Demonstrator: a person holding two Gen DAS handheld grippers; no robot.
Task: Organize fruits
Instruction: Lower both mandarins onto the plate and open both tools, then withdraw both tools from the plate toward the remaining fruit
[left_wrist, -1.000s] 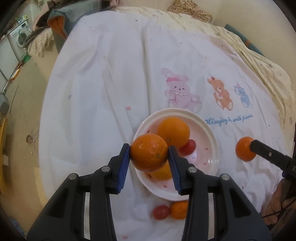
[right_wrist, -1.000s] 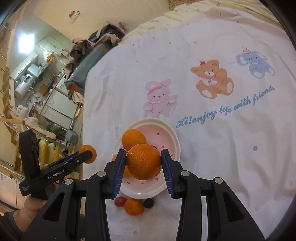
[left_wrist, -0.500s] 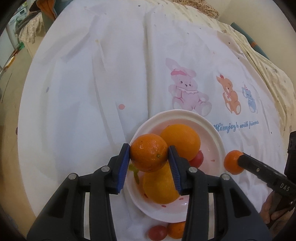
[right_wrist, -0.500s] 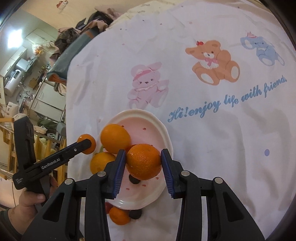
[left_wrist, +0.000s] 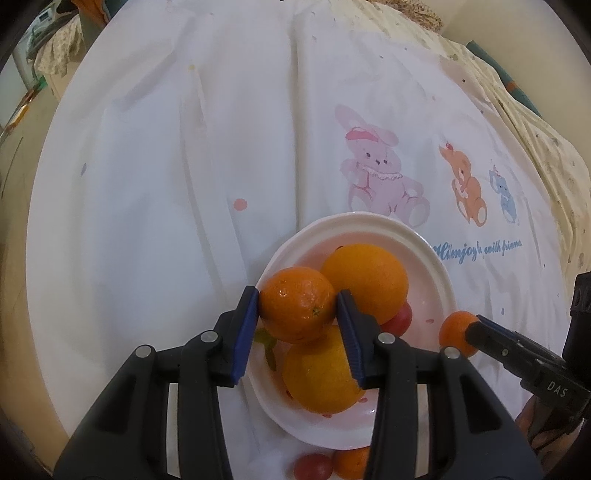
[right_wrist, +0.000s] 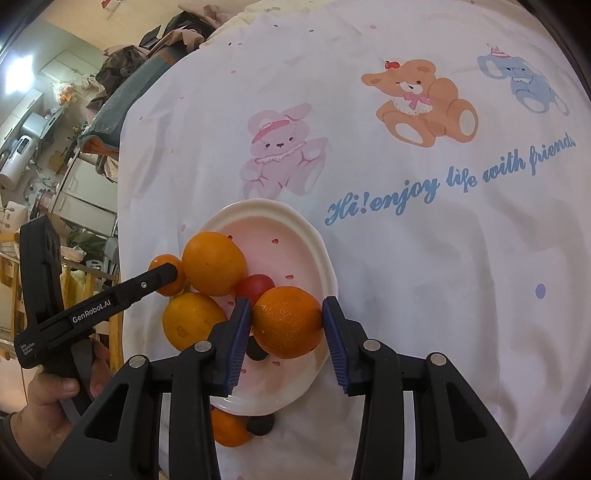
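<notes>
While clamped over bowl (left_wrist: 439, 273), both oranges (left_wrist: 297, 303) (right_wrist: 288, 322) look glossy, dimpled.

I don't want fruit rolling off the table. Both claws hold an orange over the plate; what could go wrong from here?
1. The left claw holds the left orange above the big oranges already in the plate. Released there, it may roll off them onto the cloth.
2. The right claw holds the right orange near the plate's rim, beside a small dark fruit. It might squash that or tip out.
</notes>
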